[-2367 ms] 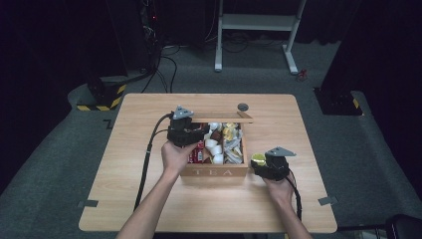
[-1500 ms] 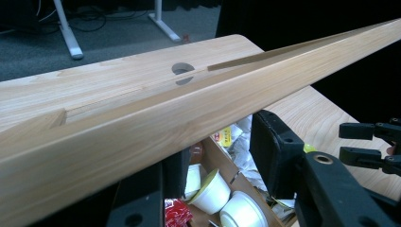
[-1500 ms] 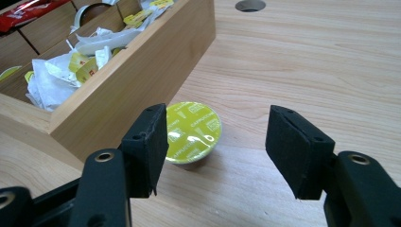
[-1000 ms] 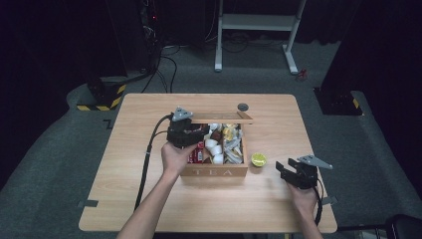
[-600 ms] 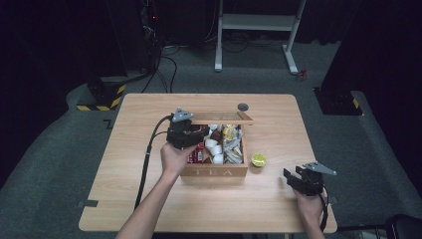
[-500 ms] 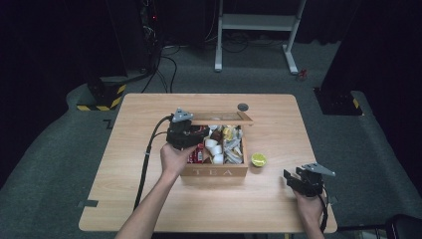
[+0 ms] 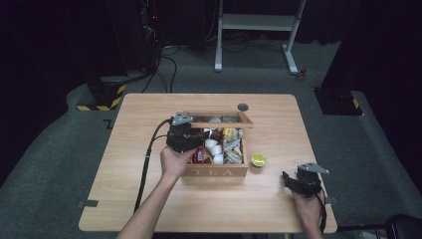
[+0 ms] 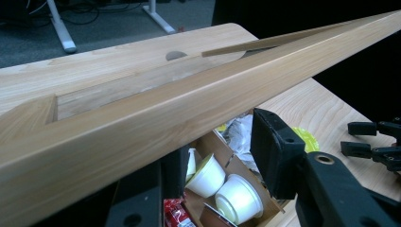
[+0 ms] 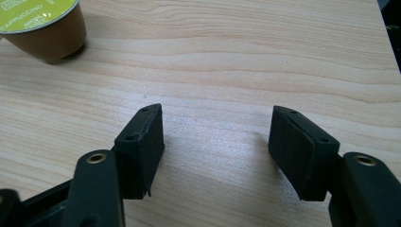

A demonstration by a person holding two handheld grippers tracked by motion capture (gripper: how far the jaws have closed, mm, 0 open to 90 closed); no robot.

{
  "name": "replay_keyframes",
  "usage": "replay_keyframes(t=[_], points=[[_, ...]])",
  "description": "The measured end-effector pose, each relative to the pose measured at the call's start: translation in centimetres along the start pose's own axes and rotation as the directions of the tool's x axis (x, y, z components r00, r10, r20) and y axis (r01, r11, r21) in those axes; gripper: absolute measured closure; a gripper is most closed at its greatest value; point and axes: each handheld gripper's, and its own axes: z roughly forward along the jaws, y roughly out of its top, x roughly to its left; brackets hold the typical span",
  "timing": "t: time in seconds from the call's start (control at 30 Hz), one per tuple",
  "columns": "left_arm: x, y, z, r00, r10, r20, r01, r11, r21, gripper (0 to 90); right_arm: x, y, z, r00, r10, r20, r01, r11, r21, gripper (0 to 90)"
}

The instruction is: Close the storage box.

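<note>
A wooden tea box [image 7: 217, 172] stands mid-table, holding several white capsules [image 8: 221, 185] and packets. Its framed lid [image 7: 221, 123] is raised, and its light wood rail [image 8: 189, 94] runs slantwise across the left gripper view. My left gripper [image 7: 180, 137] is at the box's left side, shut on that lid, with a jaw on each side of the rail [image 8: 220, 142]. A green-topped brown capsule [image 7: 258, 159] sits on the table just right of the box [image 9: 42, 23]. My right gripper [image 7: 292, 179] rests open near the front right corner, its jaws wide over bare wood [image 9: 217, 127].
A round dark hole [image 7: 243, 107] sits in the tabletop behind the box. The left gripper's cable [image 7: 147, 159] trails over the table's left half. The table edge [image 7: 328, 209] is close to my right hand. A white desk frame [image 7: 254, 20] stands beyond on the floor.
My right gripper let go of the green capsule beside the box and drew back to the front right of the table, open. The left gripper keeps hold of the raised lid.
</note>
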Motion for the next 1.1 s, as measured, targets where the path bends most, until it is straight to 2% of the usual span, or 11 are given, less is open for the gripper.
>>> replay_keyframes(t=[0.4,0.47,0.57,0.6,0.7,0.87,0.93,1.1], points=[[-0.3,-1.1,-0.1,0.9998,-0.005,0.019,0.005,0.9997,0.024,57.5,0.0,0.0,0.1,0.9998,0.02,0.01,-0.02,1.0,0.006,32.5],[-0.2,-1.2,-0.2,0.9998,0.008,0.021,-0.009,0.9995,0.031,57.6,0.0,0.0,0.0,0.9997,0.022,0.009,-0.022,1.0,0.007,32.4],[-0.4,-1.5,-0.1,0.9999,0.004,0.014,-0.005,0.999,0.044,57.5,-0.1,0.0,0.1,0.9997,0.021,0.009,-0.021,1.0,0.006,32.4],[-0.4,-1.6,-0.1,0.9998,0.02,0.009,-0.02,0.9984,0.053,57.6,-0.1,0.0,0.1,0.9997,0.021,0.009,-0.021,1.0,0.006,32.4],[-0.5,-1.9,-0.1,0.9998,0.003,0.018,-0.004,0.9986,0.053,58.0,-0.1,0.0,0.1,0.9998,0.021,0.008,-0.021,1.0,0.007,32.2],[-0.6,-2.3,0.0,0.9998,0.016,0.009,-0.016,0.9985,0.052,58.2,-0.1,0.1,0.1,0.9998,0.016,0.007,-0.016,1.0,0.006,32.1],[-0.6,-2.6,0.0,0.9998,-0.004,0.02,0.003,0.9986,0.052,58.0,-0.1,0.1,0.1,0.9998,0.015,0.008,-0.015,1.0,0.006,31.9],[-0.6,-3.2,-0.1,0.9995,-0.004,0.031,0.002,0.998,0.064,58.4,-0.1,0.1,0.1,0.9998,0.018,0.008,-0.018,1.0,0.007,31.9]])
